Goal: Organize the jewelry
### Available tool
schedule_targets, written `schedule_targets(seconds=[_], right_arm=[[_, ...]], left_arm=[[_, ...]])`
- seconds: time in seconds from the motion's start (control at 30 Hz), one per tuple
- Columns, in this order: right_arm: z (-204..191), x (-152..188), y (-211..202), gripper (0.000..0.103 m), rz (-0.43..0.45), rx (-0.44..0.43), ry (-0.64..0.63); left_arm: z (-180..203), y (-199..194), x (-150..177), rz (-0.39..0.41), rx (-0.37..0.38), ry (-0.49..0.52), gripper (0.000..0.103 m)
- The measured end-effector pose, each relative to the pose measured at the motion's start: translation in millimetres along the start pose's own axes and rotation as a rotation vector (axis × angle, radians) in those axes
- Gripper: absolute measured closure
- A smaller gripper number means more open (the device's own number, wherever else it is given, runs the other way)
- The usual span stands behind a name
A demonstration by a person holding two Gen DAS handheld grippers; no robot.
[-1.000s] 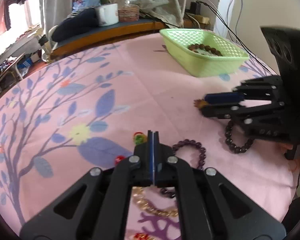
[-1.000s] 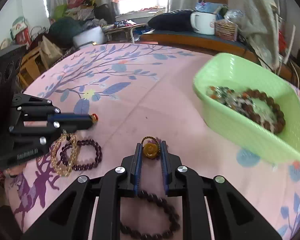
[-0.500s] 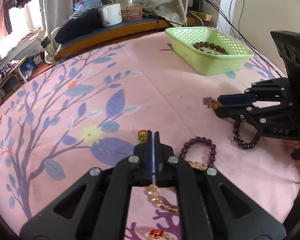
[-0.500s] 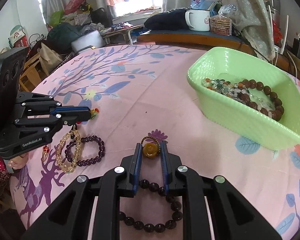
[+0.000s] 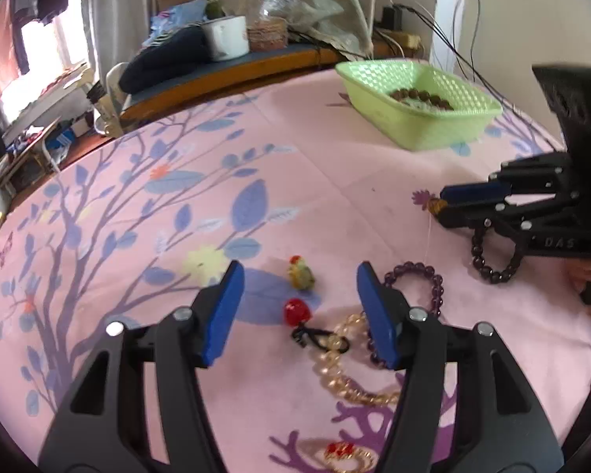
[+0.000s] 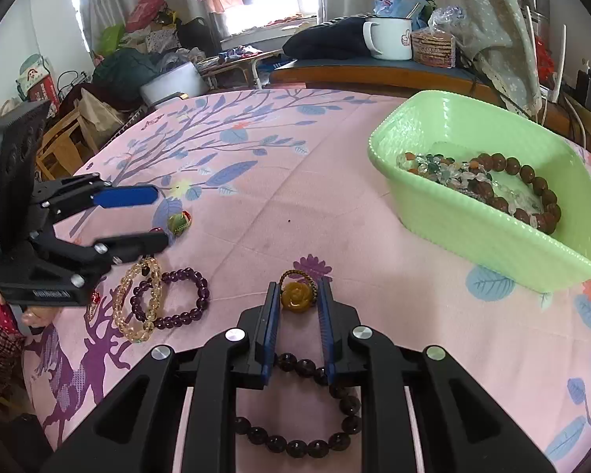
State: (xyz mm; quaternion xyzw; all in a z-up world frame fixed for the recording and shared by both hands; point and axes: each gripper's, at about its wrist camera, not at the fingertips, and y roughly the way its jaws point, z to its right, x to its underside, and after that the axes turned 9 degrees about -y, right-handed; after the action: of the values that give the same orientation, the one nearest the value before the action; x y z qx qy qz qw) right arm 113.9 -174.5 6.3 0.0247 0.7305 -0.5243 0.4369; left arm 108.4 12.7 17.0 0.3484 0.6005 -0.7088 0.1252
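Currently my right gripper [image 6: 298, 299] clamps the amber pendant [image 6: 295, 297], bound for the basket [image 6: 472, 232]. Left gripper [image 5: 298, 280], jaws opening, empty, straddles the green charm [image 5: 301, 272]; next, close on it.

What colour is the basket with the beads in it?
Light green; the basket shows best in the right wrist view.

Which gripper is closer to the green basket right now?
Right. The right gripper, shut on an amber rose charm, sits nearer the green basket; the left gripper is farther off.
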Motion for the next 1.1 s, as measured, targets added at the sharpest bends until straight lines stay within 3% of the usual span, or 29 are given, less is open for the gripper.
schedule_targets(seconds=[0.1, 0.17, 0.2, 0.23, 0.27, 0.4, 0.6, 0.83, 1.03, 1.1], right_arm=[[0, 0, 0, 0.103, 0.001, -0.001, 0.002], [0, 0, 0, 0.103, 0.001, -0.001, 0.001], [0, 0, 0, 0.103, 0.001, -0.001, 0.001], [0, 0, 0, 0.103, 0.000, 0.000, 0.000], [0, 0, -1, 0.103, 0.000, 0.001, -0.001], [-5, 1, -2, 0.103, 0.003, 0.001, -0.029], [-5, 5, -21, 0.103, 0.064, 0.016, -0.028], [58, 1, -85, 0.103, 0.215, 0.104, 0.127], [106, -5, -100, 0.103, 0.249, 0.130, 0.255], [116, -10, -97, 0.103, 0.273, 0.136, 0.289]], left_arm=[[0, 8, -4, -0.017, 0.008, -0.005, 0.057], [-3, 14, -6, -0.044, 0.018, -0.025, 0.079], [-7, 19, -6, -0.062, 0.028, -0.043, 0.081], [-9, 19, -5, -0.060, 0.040, -0.057, 0.091], [-11, 19, -6, -0.064, 0.050, -0.066, 0.092], [-11, 19, -8, -0.078, 0.074, -0.094, 0.092], [7, 12, -31, -0.066, 0.191, -0.128, 0.092], [56, 13, -91, -0.022, 0.289, -0.121, 0.092], [92, 34, -137, -0.002, 0.281, -0.161, 0.092], [94, 47, -146, 0.001, 0.263, -0.211, 0.074]])
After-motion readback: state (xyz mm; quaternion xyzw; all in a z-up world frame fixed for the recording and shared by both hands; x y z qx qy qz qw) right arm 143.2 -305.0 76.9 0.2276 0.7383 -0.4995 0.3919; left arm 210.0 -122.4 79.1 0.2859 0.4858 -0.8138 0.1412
